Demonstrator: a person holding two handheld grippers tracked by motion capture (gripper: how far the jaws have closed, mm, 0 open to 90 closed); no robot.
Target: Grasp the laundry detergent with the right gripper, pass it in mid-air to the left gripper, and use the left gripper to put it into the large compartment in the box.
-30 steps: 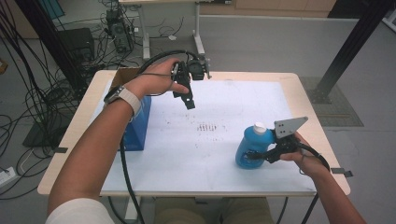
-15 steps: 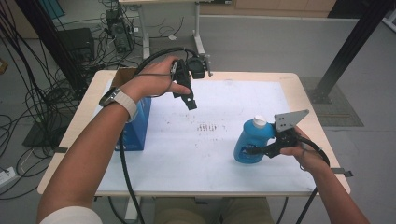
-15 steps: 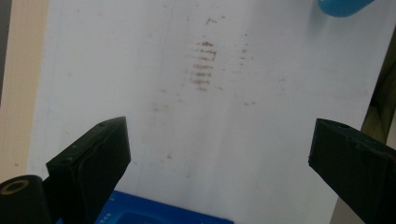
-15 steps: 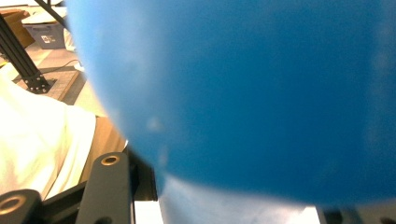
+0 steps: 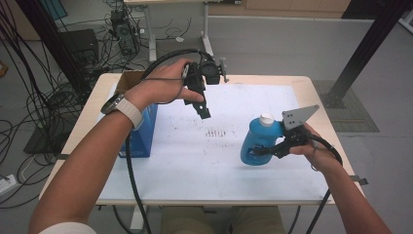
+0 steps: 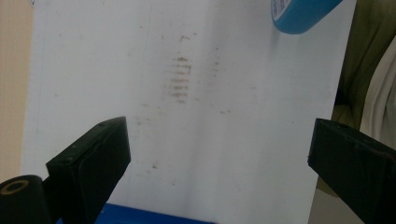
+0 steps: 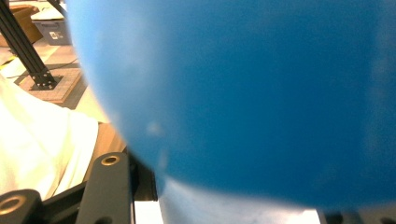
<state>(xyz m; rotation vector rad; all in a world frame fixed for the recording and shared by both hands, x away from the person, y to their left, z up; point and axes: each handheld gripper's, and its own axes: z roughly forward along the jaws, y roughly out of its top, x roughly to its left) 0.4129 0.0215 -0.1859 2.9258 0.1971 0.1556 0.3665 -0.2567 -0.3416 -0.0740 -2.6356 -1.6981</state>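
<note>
Blue bottle (image 5: 260, 140) with its white cap (image 5: 266, 118) stands upright on the white sheet (image 5: 195, 161) that covers the table (image 5: 311, 87), toward my right side. My right gripper (image 5: 265, 150) reaches in from the right at the bottle's lower half, its black jaws clamped on the body; in the right gripper view the blue bottle (image 7: 243, 93) sits blurred and very close, pressed between the jaws. My right hand (image 5: 307, 146) holds the tool just behind it. My left gripper (image 5: 204, 113) hangs above the far middle of the sheet, pointing down, held by my left hand (image 5: 163, 87). Its jaws stand wide apart with nothing between them, and in the left gripper view I see a patch of dark smudges (image 6: 180, 79) on the sheet below. A blue box (image 5: 141, 134) stands at the table's left edge, beside my left forearm, well apart from the bottle.
</note>
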